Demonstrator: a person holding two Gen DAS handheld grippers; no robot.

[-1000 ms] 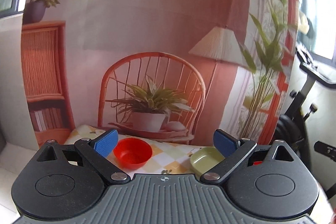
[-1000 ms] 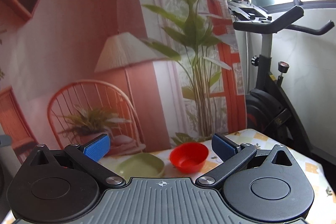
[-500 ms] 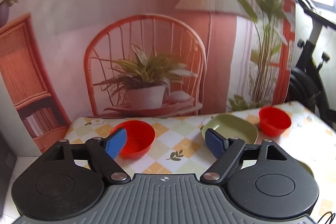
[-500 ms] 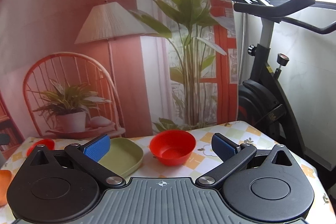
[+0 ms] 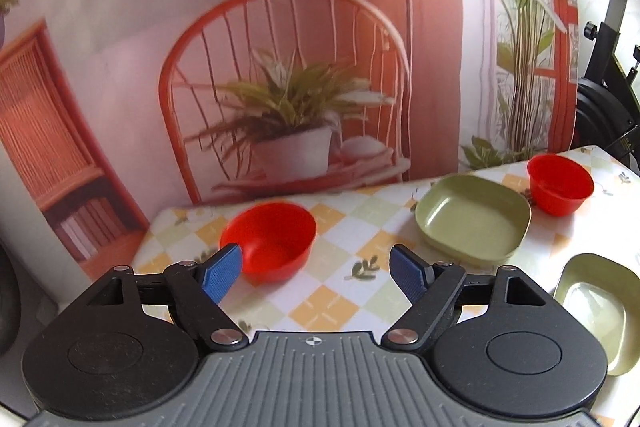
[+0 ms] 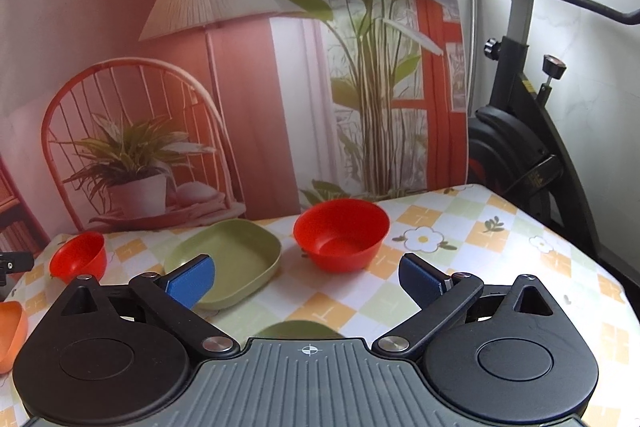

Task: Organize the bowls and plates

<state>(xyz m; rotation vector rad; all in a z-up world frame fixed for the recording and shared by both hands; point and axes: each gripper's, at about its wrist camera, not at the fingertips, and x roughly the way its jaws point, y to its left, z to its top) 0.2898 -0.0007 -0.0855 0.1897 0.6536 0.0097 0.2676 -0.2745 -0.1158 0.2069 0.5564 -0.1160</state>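
On the checked tablecloth, a red bowl lies just beyond the left finger of my open left gripper, which holds nothing. To its right sit a square green plate, a second red bowl and a smaller green dish at the near right. In the right wrist view my open, empty right gripper hovers in front of the same green plate and the second red bowl. The first red bowl shows far left, with an orange dish at the edge.
A printed backdrop of a chair, lamp and plants hangs right behind the table. An exercise bike stands past the table's right end. The table's left edge drops off near the first red bowl. A green rim peeks out under my right gripper.
Both grippers have tilted down and moved nearer the table, so the bowls and plates show larger and more of the tablecloth is in view. Both stay open.
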